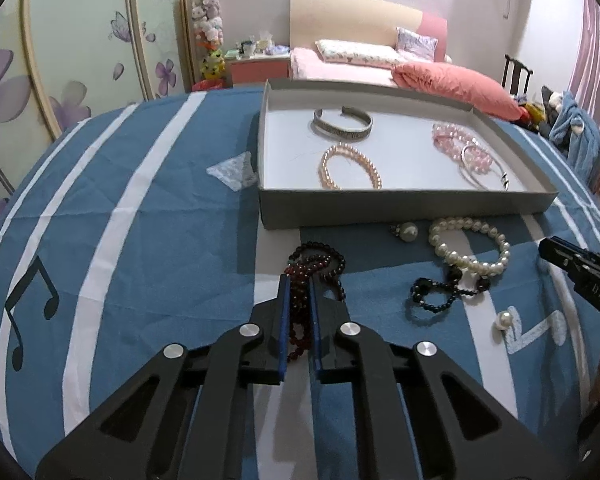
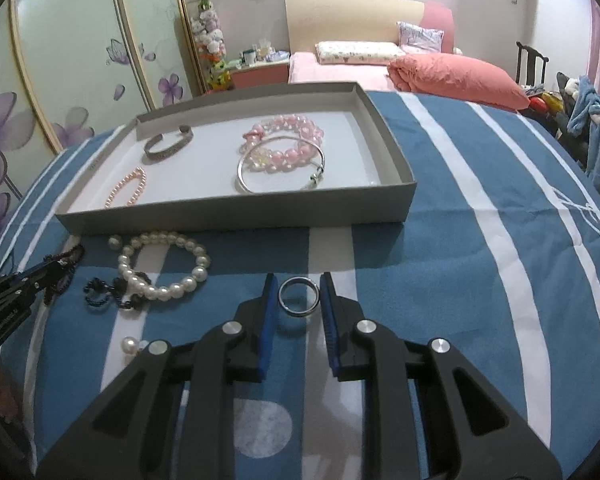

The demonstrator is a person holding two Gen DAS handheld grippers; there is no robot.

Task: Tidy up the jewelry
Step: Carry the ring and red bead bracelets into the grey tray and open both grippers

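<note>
Four bracelets lay in the box point(image 1: 404, 208); my left tool point(image 1: 299, 280) pinched the dark beads point(image 1: 316, 260), my right tool point(image 2: 299, 280) straddled a ring point(image 2: 299, 294), wide.

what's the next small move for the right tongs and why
Probably close the right tongs on the silver metal ring: it lies on the blue striped cloth between the open jaws, apart from both pads. Then it can go into the grey cardboard tray, while the left tongs grip the dark red bead bracelet.
</note>
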